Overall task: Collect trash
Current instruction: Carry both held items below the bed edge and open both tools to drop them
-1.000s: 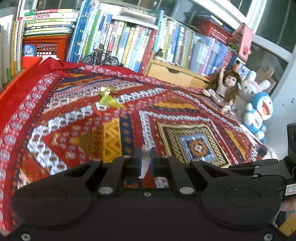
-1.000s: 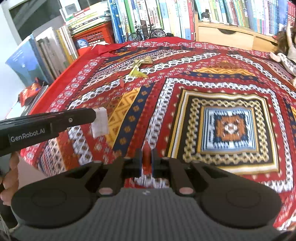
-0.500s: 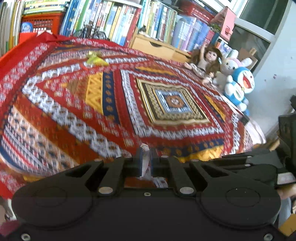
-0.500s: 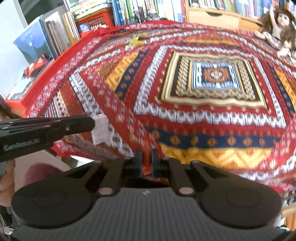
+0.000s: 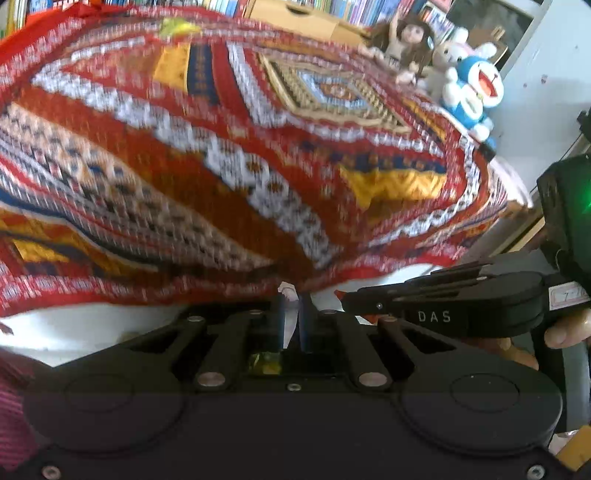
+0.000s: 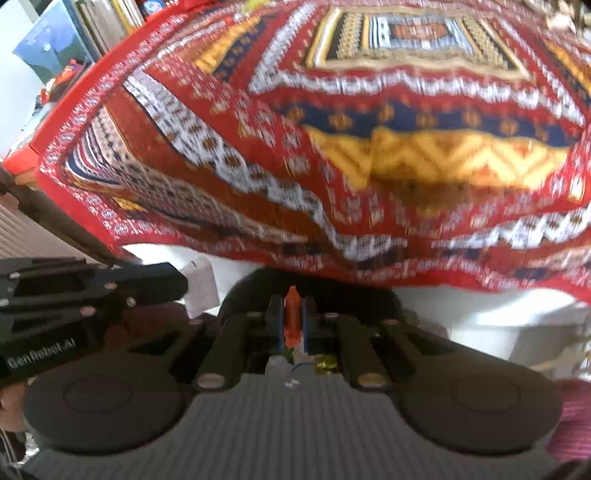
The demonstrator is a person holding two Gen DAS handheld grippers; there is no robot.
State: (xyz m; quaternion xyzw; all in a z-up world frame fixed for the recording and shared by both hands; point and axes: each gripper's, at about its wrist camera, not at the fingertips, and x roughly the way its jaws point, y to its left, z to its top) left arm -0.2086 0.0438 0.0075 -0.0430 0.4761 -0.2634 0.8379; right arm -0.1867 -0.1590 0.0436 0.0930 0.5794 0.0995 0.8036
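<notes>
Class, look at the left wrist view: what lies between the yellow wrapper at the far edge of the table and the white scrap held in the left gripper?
Only the patterned red tablecloth lies between the yellow wrapper and the white scrap in the left gripper; no other object shows there.

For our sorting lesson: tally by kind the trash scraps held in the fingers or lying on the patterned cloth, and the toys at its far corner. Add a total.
Trash scraps: 3 (white scrap, red scrap, yellow scrap)
Toys: 3 (doll, white rabbit, blue cat)
Total: 6
</notes>
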